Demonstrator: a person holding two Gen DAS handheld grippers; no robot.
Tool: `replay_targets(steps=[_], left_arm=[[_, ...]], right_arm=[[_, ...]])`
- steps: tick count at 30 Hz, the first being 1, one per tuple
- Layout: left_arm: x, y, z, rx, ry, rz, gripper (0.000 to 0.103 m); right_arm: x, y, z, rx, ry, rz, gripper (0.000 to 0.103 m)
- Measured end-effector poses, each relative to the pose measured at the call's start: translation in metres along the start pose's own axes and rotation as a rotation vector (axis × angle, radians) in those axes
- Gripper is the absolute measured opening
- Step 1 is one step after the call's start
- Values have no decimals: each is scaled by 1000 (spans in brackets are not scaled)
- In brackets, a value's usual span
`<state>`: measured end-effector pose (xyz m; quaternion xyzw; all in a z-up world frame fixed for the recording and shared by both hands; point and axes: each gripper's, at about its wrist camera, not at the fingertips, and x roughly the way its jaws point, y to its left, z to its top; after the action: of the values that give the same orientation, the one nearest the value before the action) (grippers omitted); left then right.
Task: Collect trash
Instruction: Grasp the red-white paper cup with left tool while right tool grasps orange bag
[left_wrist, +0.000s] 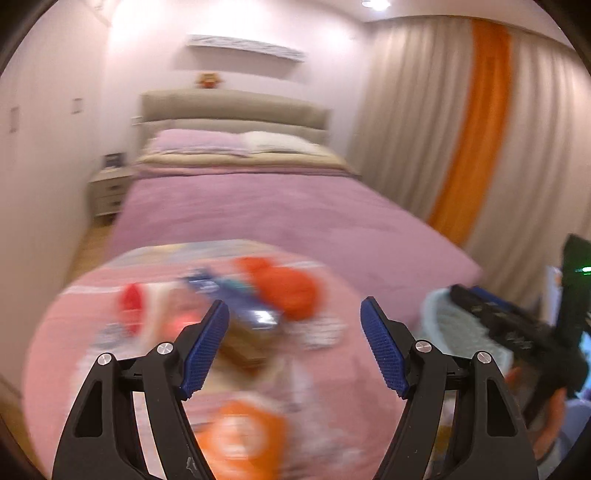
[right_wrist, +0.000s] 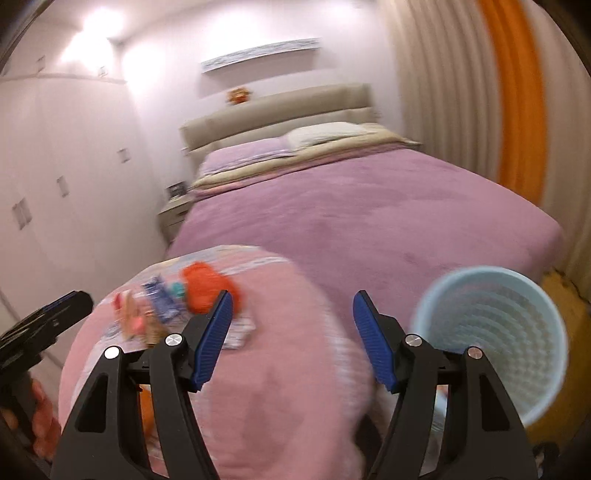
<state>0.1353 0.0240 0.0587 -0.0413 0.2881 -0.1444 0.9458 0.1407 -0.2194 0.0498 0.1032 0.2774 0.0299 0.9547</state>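
Observation:
A blurred pile of trash lies on a pink cloth (left_wrist: 74, 332) at the foot of the bed: an orange crumpled piece (left_wrist: 284, 284), a blue wrapper (left_wrist: 236, 299), a red packet (left_wrist: 131, 306), a brown packet (left_wrist: 247, 349) and an orange-and-white item (left_wrist: 240, 439). My left gripper (left_wrist: 293, 314) is open and empty just above the pile. My right gripper (right_wrist: 291, 306) is open and empty over the pink cloth (right_wrist: 277, 369), right of the orange piece (right_wrist: 205, 286). A light blue mesh bin (right_wrist: 491, 332) stands to its right and also shows in the left wrist view (left_wrist: 458, 328).
A bed with a purple cover (left_wrist: 277, 206) stretches ahead to a beige headboard (left_wrist: 236, 110). Beige and orange curtains (left_wrist: 480, 129) hang on the right. A nightstand (left_wrist: 107, 192) and white cupboards (right_wrist: 55, 192) are on the left.

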Motion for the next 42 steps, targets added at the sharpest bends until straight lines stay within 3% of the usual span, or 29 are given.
replay_targets(steps=[6,12,18,21,25,27,33,37,42], left_arm=[[30,85,-6,-90,81,150,72],[66,125,-9,-132,145,171,72],[97,127,-10,-118,187,213,72],[108,130,-11,-120,198,271,72],[104,137,-17,-143,189,269,68],[101,139,-19,-151,184,251,65],[88,140,-20,-154,153,224,65],[93,144,-22,-170,166,239,64],[100,136,-24,-147,177,268,64]], right_arm=[[50,50,9,-97,67,83,64],[102,73,13,-160,131,109,64],[150,79,18,-160,209,129,64],[170,79,19,-144,244,146,64],[191,83,18,-155,296,189,65],[198,86,16,-169,317,204,70],[213,95,6,-200,354,203,70],[213,95,1,-191,344,218,61],[212,94,0,-189,340,218,60]])
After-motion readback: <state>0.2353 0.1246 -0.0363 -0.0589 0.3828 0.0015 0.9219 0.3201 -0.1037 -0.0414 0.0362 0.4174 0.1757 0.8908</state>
